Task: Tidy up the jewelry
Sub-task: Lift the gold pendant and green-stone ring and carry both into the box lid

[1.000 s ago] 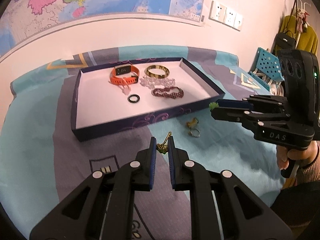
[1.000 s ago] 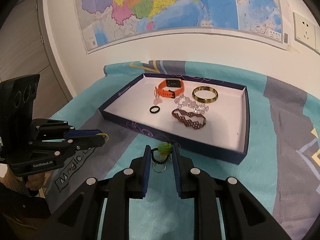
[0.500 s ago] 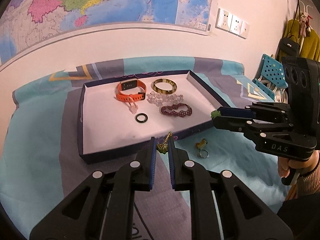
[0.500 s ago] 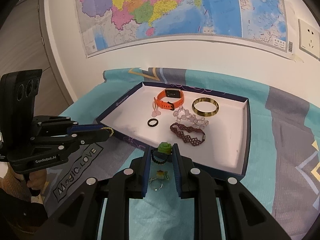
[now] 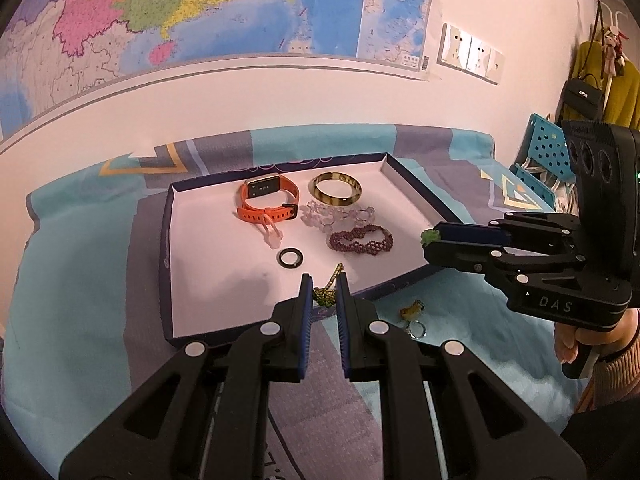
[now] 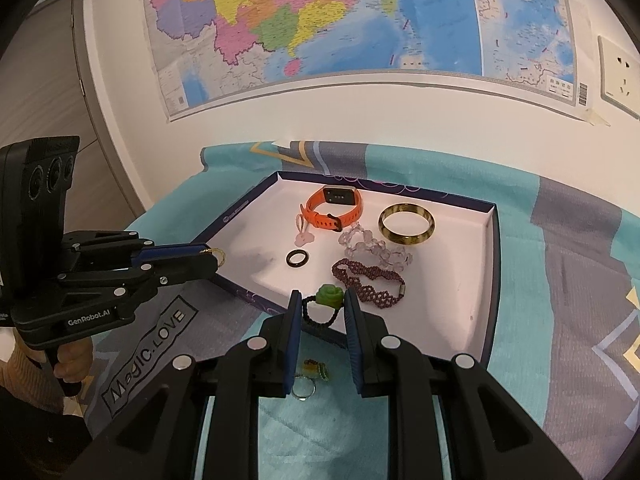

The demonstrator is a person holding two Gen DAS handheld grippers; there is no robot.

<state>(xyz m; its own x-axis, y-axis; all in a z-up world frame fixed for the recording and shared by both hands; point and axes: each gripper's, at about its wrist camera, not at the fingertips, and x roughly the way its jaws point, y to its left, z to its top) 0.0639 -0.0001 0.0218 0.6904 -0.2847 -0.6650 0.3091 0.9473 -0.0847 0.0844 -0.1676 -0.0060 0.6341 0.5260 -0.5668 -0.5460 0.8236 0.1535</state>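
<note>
My left gripper [image 5: 323,285] is shut on a thin gold chain [image 5: 329,290] that bunches between its pads, held over the near wall of the dark blue tray [image 5: 167,248]. My right gripper [image 6: 320,304] is shut on a black cord ring with a green flower [image 6: 329,295], above the tray's near edge. Inside the tray lie an orange watch [image 5: 267,198], an amber bangle [image 5: 335,188], a clear bead bracelet [image 5: 337,216], a maroon bead bracelet [image 5: 361,241] and a black ring [image 5: 290,257]. A small yellow charm on a silver ring [image 5: 412,316] rests on the cloth in front of the tray.
The tray sits on a teal and grey patterned cloth [image 6: 576,280] over the table, against a white wall with a map [image 6: 320,16]. A blue perforated chair [image 5: 544,160] and hanging bags stand at the right. A hand [image 5: 576,344] grips the right tool's handle.
Both grippers have risen a little and moved forward toward the tray with their pieces still held. The charm on the cloth now sits lower in both views.
</note>
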